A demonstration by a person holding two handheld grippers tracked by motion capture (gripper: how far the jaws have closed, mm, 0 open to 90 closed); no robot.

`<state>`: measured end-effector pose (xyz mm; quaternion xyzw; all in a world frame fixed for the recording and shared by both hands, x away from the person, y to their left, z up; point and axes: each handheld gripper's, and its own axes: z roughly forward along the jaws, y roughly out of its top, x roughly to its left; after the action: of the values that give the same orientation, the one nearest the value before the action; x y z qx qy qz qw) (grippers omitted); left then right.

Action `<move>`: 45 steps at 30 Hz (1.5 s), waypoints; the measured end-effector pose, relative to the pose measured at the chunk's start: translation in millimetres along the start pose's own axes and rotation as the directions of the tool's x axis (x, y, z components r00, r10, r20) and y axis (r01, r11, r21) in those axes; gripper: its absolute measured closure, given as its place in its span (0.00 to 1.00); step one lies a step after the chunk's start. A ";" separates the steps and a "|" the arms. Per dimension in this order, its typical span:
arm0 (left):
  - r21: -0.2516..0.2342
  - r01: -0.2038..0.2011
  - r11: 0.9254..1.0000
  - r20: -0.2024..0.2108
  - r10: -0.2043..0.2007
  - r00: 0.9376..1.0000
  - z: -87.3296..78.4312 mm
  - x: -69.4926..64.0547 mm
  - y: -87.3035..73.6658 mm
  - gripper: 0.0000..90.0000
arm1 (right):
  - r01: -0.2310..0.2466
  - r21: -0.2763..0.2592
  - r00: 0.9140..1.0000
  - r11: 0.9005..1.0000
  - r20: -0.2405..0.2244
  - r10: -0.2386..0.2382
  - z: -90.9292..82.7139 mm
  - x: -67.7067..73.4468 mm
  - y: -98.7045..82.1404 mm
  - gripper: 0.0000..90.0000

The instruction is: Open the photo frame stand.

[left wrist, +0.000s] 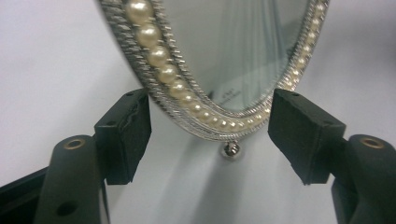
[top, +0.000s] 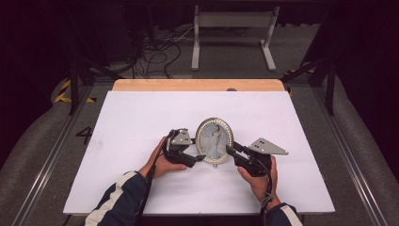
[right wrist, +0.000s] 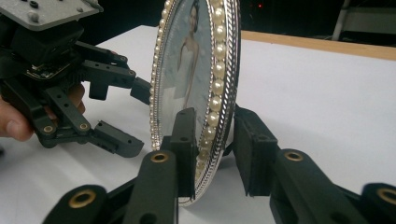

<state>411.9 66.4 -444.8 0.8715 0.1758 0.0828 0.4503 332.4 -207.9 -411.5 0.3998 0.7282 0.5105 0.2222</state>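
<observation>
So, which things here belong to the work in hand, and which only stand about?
In use:
- oval silver picture frame with pearl rim, standing upright
- left gripper, jaws around the frame's lower edge
- right gripper, jaws astride the rim

Standing about:
- white table sheet
- grey metal stand on the floor behind

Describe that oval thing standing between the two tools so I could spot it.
On the white table, near its middle, stands an oval silver picture frame between the two hand-held grippers. Its rim is ringed with pearl beads and it shows a figure in a white dress, unlike the plain black tools beside it.
</observation>
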 end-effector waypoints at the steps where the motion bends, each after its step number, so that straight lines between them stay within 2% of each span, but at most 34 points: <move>1: 0.000 0.000 1.000 0.000 0.000 1.000 0.0 0.0 0.0 0.34 | 0.000 0.000 1.000 1.000 0.000 0.000 0.0 0.0 0.0 0.78; 4: -0.034 0.026 0.999 -0.026 -0.027 0.999 -4.3 4.0 0.1 0.34 | 0.010 -0.012 1.000 1.000 0.011 -0.010 -3.8 1.4 1.5 0.79; 6: -0.062 0.051 0.997 -0.020 -0.052 0.998 -6.4 5.3 1.1 0.36 | 0.016 -0.015 0.999 1.000 0.028 -0.015 -5.7 2.1 1.4 0.81; 10: -0.098 0.049 0.994 0.000 -0.049 0.999 -9.6 5.0 3.4 0.51 | 0.022 -0.021 0.999 1.000 0.032 -0.021 -7.5 2.8 1.6 0.86; 12: -0.095 0.043 0.995 -0.022 -0.045 0.999 -10.1 4.4 3.8 0.56 | 0.026 -0.021 0.999 0.999 0.037 -0.025 -6.5 3.9 1.3 0.87; 19: -0.083 0.030 0.996 -0.051 -0.034 0.998 -13.3 5.0 2.9 0.72 | 0.016 -0.026 0.999 1.000 0.042 -0.015 -5.1 3.3 1.1 0.87; 29: -0.067 0.027 0.997 -0.057 -0.030 0.998 -19.9 3.0 -1.4 0.76 | 0.012 -0.028 1.000 1.000 0.029 -0.012 2.0 0.5 3.7 0.87; 45: -0.044 0.024 0.999 -0.093 -0.028 0.995 -26.7 -7.0 -6.2 0.75 | 0.027 -0.014 1.000 1.000 0.011 -0.027 12.2 -2.6 7.9 0.85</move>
<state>395.9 87.2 -434.2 0.8545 0.2061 0.1215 0.4611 345.6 -201.9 -409.0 0.3911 0.7287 0.5102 0.2360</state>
